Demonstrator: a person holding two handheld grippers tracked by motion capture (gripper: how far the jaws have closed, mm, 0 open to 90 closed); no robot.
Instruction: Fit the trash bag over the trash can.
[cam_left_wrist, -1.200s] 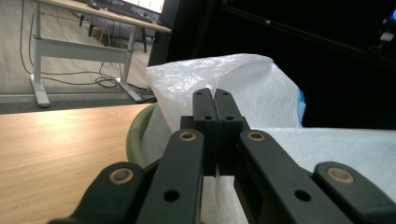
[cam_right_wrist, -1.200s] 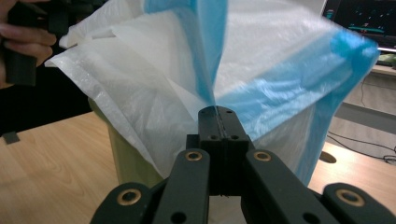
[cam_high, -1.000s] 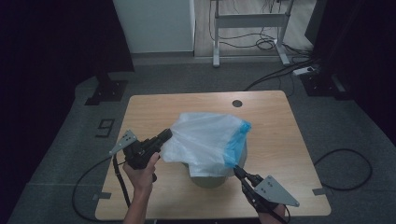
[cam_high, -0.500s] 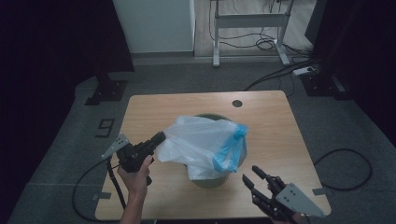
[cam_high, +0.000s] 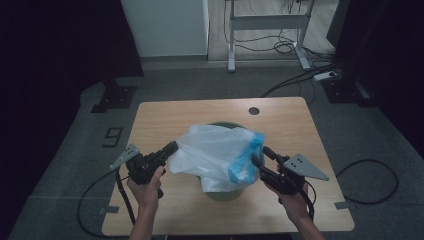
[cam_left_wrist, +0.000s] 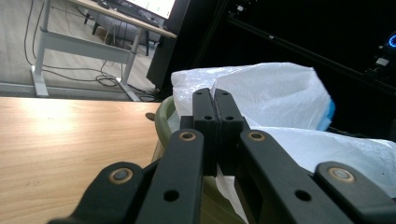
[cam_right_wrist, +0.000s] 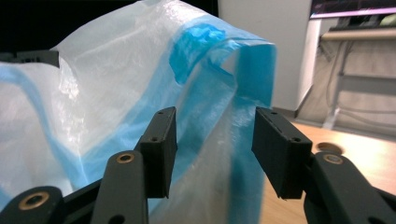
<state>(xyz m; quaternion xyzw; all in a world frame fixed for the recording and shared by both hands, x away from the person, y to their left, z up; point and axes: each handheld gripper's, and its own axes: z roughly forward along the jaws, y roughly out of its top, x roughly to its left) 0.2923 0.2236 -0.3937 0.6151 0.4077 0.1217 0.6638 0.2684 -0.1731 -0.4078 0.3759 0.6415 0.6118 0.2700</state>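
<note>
Right gripper (cam_high: 260, 156) just let go, swung back in, and its opening jaws now straddle the bag's (cam_high: 215, 155) blue edge (no bite yet); left gripper (cam_high: 170, 148) stays pinching the bag over the bin (cam_high: 220, 192) mid-table.

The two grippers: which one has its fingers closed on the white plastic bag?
The left gripper: its fingers pinch the white plastic bag at its left edge. The right gripper has fingers apart, with the bag's blue edge between them.

Each black gripper (cam_high: 170, 148) has brass-coloured pivot pins, a grey three-cornered top plate and a trailing black cable.
</note>
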